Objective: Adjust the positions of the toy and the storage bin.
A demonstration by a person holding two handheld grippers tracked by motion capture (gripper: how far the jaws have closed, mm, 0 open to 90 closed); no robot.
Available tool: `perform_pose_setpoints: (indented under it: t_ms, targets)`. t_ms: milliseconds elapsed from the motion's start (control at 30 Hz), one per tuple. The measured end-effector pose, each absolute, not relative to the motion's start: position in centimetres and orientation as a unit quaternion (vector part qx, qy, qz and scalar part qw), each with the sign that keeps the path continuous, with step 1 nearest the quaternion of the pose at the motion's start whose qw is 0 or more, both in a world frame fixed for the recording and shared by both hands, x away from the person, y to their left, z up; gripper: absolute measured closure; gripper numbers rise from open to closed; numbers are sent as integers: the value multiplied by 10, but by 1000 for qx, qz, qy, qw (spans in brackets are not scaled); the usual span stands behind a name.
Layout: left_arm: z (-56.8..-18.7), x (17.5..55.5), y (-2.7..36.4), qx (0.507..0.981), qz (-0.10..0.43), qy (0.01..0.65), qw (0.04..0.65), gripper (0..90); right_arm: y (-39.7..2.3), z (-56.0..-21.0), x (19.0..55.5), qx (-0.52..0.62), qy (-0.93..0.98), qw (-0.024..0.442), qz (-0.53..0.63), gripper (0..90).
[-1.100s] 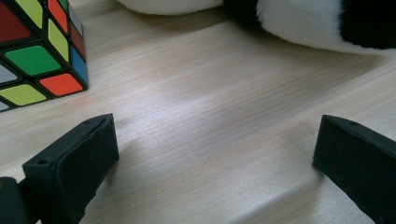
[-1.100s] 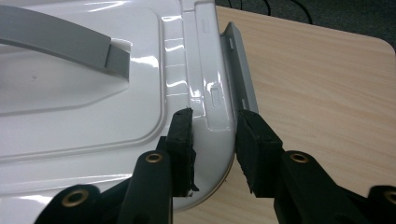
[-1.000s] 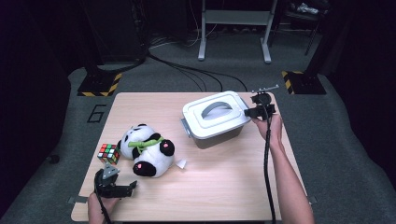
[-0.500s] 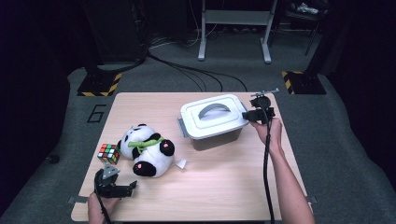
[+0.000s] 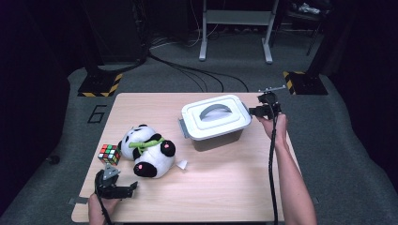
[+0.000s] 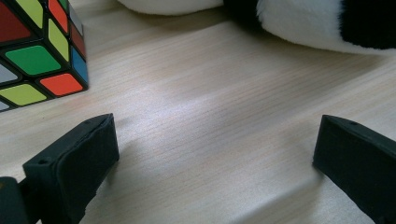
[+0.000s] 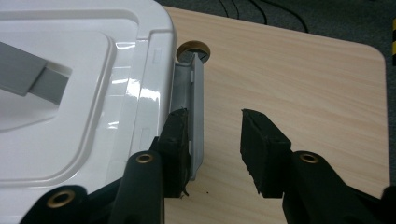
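Right gripper (image 7: 212,149) level at box latch (image 7: 196,116), jaws just parting, left gripper (image 5: 123,190) released, resting on table (image 5: 225,187).

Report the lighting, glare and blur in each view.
High view: table evenly lit, surroundings dark, slightly soft. Left gripper view: pale sheen on the wood, cube sharp, panda soft. Right gripper view: bright glare along the white lid, jaws slightly blurred.

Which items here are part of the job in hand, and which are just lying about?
In the job: white lidded box, its grey side latch, right gripper at that latch.

Lying about: plush panda, puzzle cube, left gripper resting open on the table.
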State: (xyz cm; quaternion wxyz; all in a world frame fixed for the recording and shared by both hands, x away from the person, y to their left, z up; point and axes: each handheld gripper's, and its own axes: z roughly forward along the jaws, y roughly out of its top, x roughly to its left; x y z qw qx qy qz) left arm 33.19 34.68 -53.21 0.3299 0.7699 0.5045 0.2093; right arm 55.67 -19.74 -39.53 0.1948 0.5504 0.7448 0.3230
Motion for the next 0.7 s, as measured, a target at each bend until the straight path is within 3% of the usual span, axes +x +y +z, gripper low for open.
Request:
perform_pose_setpoints:
  t_ms: [300,367,467,700]
  targets:
    - [-532,332,347,771,209,504,329,0,-200,-411,568,566,735,147,343,669]
    - [-532,332,347,770,209,504,329,0,-202,-413,568,567,732,139,350,717]
    - [-532,332,347,771,209,504,329,0,-196,-414,566,561,738,144,346,815]
    - [-532,332,347,771,209,504,329,0,-192,-412,560,570,737,158,327,822]
